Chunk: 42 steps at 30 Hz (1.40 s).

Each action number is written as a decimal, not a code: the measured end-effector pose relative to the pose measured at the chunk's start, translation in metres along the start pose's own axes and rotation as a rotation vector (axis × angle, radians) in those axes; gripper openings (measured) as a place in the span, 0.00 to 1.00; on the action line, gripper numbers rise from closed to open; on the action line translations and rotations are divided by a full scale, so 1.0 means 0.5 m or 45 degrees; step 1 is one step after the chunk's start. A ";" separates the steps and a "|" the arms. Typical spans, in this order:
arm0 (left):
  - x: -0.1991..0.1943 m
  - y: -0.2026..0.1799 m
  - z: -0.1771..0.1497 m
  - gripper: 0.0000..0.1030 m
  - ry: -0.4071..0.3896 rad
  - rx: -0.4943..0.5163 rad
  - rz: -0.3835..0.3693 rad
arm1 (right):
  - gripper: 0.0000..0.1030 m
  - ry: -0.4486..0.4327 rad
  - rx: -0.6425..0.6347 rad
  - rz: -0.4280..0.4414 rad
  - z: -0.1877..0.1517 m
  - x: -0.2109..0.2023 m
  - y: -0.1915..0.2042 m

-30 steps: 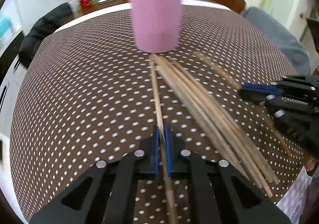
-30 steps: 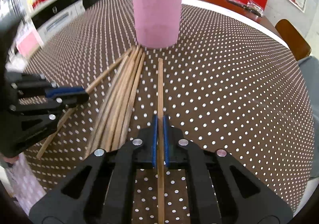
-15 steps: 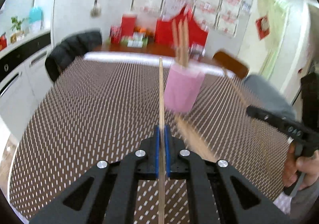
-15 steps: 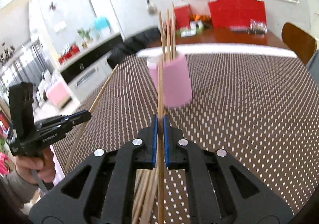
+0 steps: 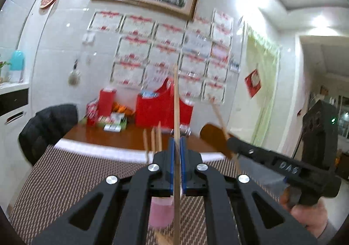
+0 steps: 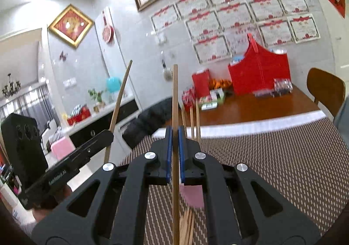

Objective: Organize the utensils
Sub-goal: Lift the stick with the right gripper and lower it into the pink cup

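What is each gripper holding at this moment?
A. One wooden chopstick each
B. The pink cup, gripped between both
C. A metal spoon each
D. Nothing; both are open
A: the left gripper is shut on a chopstick, and the right gripper is shut on another chopstick, both raised above the pink cup.

Each gripper, left gripper and right gripper, is built of black angular arms studded with round silver screws, and blue pads are fitted inside the fingers. White lettering is printed along the side. Bare skin is seen on the right hand.
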<state>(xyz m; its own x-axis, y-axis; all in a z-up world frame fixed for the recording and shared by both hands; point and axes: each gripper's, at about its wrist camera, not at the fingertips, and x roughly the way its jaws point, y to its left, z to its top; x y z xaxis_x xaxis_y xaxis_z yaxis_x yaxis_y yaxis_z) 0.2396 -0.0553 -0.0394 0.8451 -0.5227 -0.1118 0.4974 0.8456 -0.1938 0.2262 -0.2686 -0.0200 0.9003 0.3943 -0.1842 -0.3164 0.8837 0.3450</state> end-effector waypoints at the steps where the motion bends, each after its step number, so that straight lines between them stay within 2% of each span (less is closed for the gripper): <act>1: 0.006 0.000 0.004 0.05 -0.019 0.000 -0.014 | 0.06 -0.025 0.003 -0.007 0.012 0.012 -0.003; 7: 0.105 0.018 0.056 0.05 -0.159 -0.028 -0.099 | 0.06 -0.108 0.073 -0.030 0.050 0.087 -0.034; 11: 0.168 0.040 0.061 0.05 -0.178 -0.070 -0.124 | 0.06 -0.118 0.097 -0.042 0.056 0.139 -0.050; 22: 0.283 0.112 -0.031 0.05 -0.092 -0.123 -0.045 | 0.06 -0.095 0.087 -0.059 0.018 0.232 -0.072; 28: 0.302 0.124 -0.059 0.05 -0.072 -0.116 -0.026 | 0.06 -0.065 0.082 -0.060 -0.003 0.249 -0.080; 34: 0.309 0.128 -0.086 0.05 -0.009 -0.123 -0.029 | 0.06 0.009 0.092 -0.072 -0.033 0.261 -0.090; 38: 0.293 0.129 -0.089 0.07 0.028 -0.109 0.007 | 0.09 0.049 0.137 -0.070 -0.043 0.249 -0.104; 39: 0.287 0.127 -0.087 0.18 0.030 -0.101 0.015 | 0.23 0.045 0.146 -0.073 -0.042 0.243 -0.107; 40: 0.279 0.126 -0.084 0.28 0.028 -0.092 0.027 | 0.57 0.030 0.160 -0.075 -0.042 0.233 -0.111; 41: 0.266 0.124 -0.078 0.46 0.017 -0.087 0.040 | 0.73 -0.003 0.177 -0.085 -0.039 0.215 -0.113; 42: 0.250 0.123 -0.070 0.56 0.000 -0.084 0.047 | 0.82 -0.022 0.182 -0.093 -0.038 0.204 -0.114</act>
<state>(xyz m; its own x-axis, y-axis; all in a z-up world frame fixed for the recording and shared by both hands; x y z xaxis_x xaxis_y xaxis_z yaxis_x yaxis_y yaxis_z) 0.3692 -0.0724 -0.0996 0.8626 -0.4916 -0.1198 0.4522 0.8552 -0.2532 0.3304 -0.2743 -0.0759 0.9249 0.3247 -0.1979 -0.2053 0.8645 0.4587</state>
